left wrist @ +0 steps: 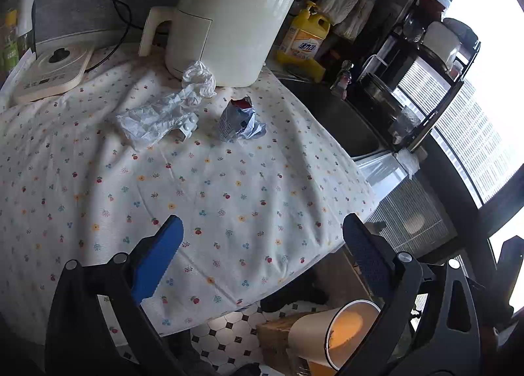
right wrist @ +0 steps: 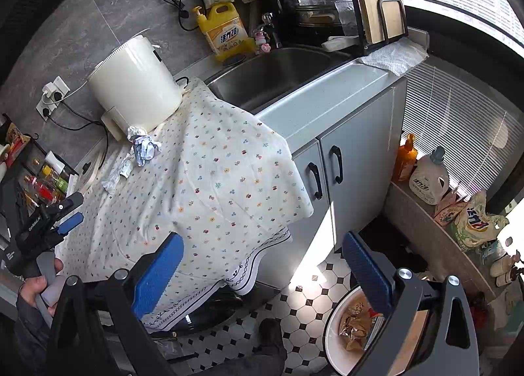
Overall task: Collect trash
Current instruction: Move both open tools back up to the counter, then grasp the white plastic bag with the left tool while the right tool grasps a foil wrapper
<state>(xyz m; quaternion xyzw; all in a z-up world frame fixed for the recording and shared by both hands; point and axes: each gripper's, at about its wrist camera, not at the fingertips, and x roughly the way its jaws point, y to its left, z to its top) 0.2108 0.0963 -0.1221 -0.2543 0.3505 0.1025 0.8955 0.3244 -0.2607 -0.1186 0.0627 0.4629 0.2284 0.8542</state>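
A crumpled blue-grey wrapper with a red tip lies on the flowered cloth, and a crumpled clear-white plastic wrapper lies to its left, by the kettle. Both show small in the right wrist view. My left gripper is open and empty, above the cloth's near edge. A cream trash bin stands on the floor below; in the right wrist view it holds brown wrappers. My right gripper is open and empty above the floor and bin. The left gripper also shows at far left.
A cream kettle stands at the back of the cloth, with a cream appliance base to its left. A yellow detergent bottle, a steel sink and a dish rack are to the right. Grey cabinet doors and a tiled floor lie below.
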